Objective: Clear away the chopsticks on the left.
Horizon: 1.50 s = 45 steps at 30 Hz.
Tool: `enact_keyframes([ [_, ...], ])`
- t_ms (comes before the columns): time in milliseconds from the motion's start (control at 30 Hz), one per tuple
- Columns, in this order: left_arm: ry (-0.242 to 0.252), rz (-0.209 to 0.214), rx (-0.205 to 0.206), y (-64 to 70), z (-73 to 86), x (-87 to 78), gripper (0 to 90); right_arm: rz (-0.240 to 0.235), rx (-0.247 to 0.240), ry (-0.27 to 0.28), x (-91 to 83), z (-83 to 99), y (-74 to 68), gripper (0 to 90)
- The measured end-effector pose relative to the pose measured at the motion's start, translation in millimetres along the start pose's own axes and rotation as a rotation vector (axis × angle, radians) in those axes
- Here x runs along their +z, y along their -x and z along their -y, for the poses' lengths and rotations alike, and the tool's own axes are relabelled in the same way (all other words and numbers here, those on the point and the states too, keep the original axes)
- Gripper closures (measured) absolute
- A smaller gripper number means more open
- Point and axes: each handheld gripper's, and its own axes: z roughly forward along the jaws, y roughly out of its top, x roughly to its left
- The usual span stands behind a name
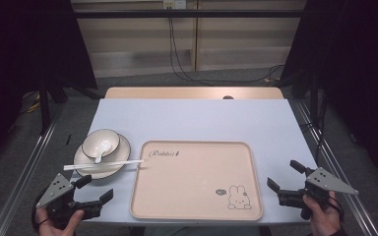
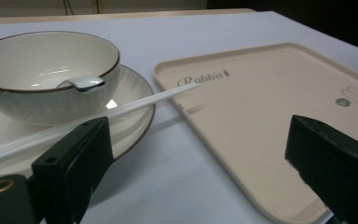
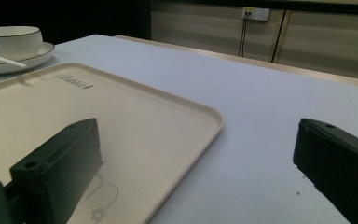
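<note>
Nothing moved yet: both claws, left [image 1: 94,190] and right [image 1: 284,179], released and empty, bowl [image 1: 101,143] ahead of left, tray [image 1: 197,196] between them bare.

The tray [image 1: 197,179] lies at the lower centre of the high view. Just left of it sits a plate [image 1: 81,156] with a bowl [image 1: 101,142] on it and a spoon [image 1: 101,155] in the bowl. Chopsticks [image 1: 103,164] lie across the plate's near side, tips reaching over the tray's left rim.

We note bowl [image 1: 101,142] on plate [image 1: 123,151], chopsticks [image 1: 103,164] across; tray [image 1: 197,211] beside; left gripper [image 1: 96,188], right gripper [image 1: 285,174] jaws apart.
</note>
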Motion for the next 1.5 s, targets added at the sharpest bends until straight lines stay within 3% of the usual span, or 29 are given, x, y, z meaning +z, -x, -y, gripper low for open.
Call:
enact_keyframes([
  [100,0.025,-0.016,0.003,-7.5,-0.1,-4.4,4.6,-0.002,0.002,0.0,-0.2,-0.2,-0.4,0.4],
  [233,0.019,-0.013,0.029,-13.9,-4.0,-7.6,4.8,-0.003,0.006,-0.004,0.4,-0.1,-0.2,0.4],
  [267,-0.03,0.007,0.071,-19.1,-8.1,-7.2,5.3,-0.001,0.007,-0.003,0.6,-0.2,-0.2,0.4],
  [400,-0.08,0.05,0.121,-30.8,-14.4,-2.9,7.6,-0.001,0.006,-0.003,0.5,-0.3,-0.8,0.5],
  [500,-0.111,0.084,0.118,-44.2,-17.6,1.7,7.8,-0.002,0.005,-0.002,1.0,-0.1,-0.5,0.5],
  [733,-0.158,0.101,0.144,-74.2,-23.2,5.0,10.7,-0.002,-0.002,-0.006,0.8,0.2,-0.7,0.5],
  [900,-0.182,0.133,0.205,-83.5,-27.3,8.3,20.8,-0.014,0.008,-0.006,0.8,0.3,-1.4,0.5],
  [967,-0.225,0.155,0.255,-91.1,-29.8,15.0,25.8,-0.016,0.004,-0.006,0.8,0.3,-1.5,0.4],
  [1000,-0.239,0.156,0.255,-93.1,-30.4,17.2,26.7,-0.013,0.003,-0.007,0.9,0.4,-1.4,0.5],
  [1033,-0.255,0.175,0.258,-95.3,-30.7,19.8,22.9,-0.014,0.002,-0.007,1.0,0.4,-1.0,0.5],
  [1067,-0.255,0.175,0.258,-95.3,-30.7,19.8,13.0,-0.013,0.004,-0.007,0.8,0.4,-0.9,0.5],
  [1100,-0.27,0.206,0.291,-96.8,-31.4,22.8,17.1,-0.008,0.004,-0.004,1.0,0.3,-0.9,0.5],
  [1133,-0.277,0.218,0.3,-97.2,-31.8,25.0,23.6,-0.01,0.003,-0.005,1.0,0.5,-0.7,0.5],
  [1267,-0.279,0.207,0.309,-100.6,-31.8,30.1,34.7,-0.017,0.0,-0.007,1.3,0.3,-0.8,0.5],
  [1333,-0.294,0.206,0.334,-104.1,-33.3,34.0,41.1,-0.017,0.0,-0.008,1.3,0.3,-1.3,0.5],
  [1500,-0.296,0.188,0.333,-110.6,-32.2,41.0,52.7,-0.017,0.0,-0.008,1.6,0.3,-1.1,0.5],
])
